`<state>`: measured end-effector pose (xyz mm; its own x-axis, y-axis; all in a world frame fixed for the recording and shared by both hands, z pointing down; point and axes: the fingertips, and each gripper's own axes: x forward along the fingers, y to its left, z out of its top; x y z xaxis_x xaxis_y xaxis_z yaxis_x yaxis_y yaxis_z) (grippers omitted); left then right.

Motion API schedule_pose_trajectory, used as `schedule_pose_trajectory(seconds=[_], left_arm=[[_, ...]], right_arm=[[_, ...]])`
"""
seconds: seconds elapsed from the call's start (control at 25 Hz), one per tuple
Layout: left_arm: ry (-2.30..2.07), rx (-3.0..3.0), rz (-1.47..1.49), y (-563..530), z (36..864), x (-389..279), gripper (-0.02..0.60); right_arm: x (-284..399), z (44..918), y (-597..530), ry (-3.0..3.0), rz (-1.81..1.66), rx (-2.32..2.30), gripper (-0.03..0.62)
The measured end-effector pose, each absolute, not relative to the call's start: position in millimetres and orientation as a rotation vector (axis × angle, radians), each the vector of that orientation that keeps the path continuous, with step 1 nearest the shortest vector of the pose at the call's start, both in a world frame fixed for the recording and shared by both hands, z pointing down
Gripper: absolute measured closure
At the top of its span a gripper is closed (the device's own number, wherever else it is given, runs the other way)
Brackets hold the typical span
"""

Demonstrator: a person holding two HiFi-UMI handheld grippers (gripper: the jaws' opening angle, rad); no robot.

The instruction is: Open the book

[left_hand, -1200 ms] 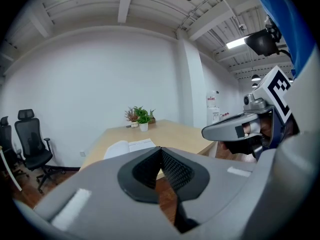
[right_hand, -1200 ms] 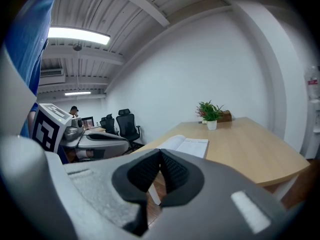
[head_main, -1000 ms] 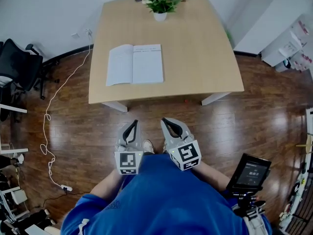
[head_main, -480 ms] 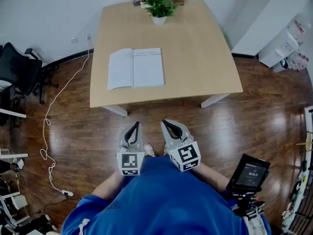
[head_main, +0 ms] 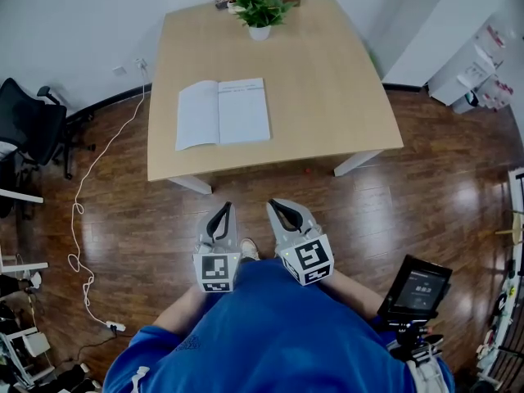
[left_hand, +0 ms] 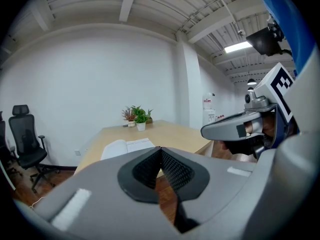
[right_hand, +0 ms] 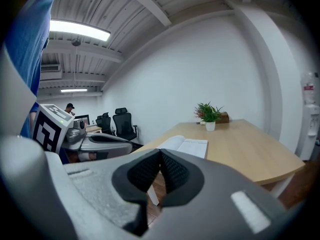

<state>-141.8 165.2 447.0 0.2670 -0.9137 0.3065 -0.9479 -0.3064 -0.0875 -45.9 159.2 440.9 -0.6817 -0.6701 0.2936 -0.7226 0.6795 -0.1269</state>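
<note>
Short of the near edge of the table [head_main: 327, 80]: left gripper [head_main: 223, 209] and right gripper [head_main: 274, 204], jaws pressed together on nothing. Beyond, left of the table's middle: book [head_main: 223, 112], already lying open, spine running away, dead ahead of the left gripper, the nearer one.

An office: a black swivel chair [head_main: 33, 125] left of the pale wooden table [head_main: 327, 80], a potted plant [head_main: 259, 11] at its far edge, strip lights [right_hand: 80, 30] overhead.
</note>
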Motion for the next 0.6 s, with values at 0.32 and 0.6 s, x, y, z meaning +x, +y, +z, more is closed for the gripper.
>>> schedule_pose_trajectory(seconds=[0.32, 0.6], left_arm=[[-1.782, 2.393, 0.464, 168.6, 448.7, -144.5, 0.574], [-1.779, 2.395, 0.468, 169.7, 449.1, -145.7, 0.574]], right_arm=[[-48.1, 440.8, 161.8, -2.675, 0.341, 1.11, 0.591], [-49.7, 440.9, 163.1, -2.678, 0.339, 1.101, 0.591]])
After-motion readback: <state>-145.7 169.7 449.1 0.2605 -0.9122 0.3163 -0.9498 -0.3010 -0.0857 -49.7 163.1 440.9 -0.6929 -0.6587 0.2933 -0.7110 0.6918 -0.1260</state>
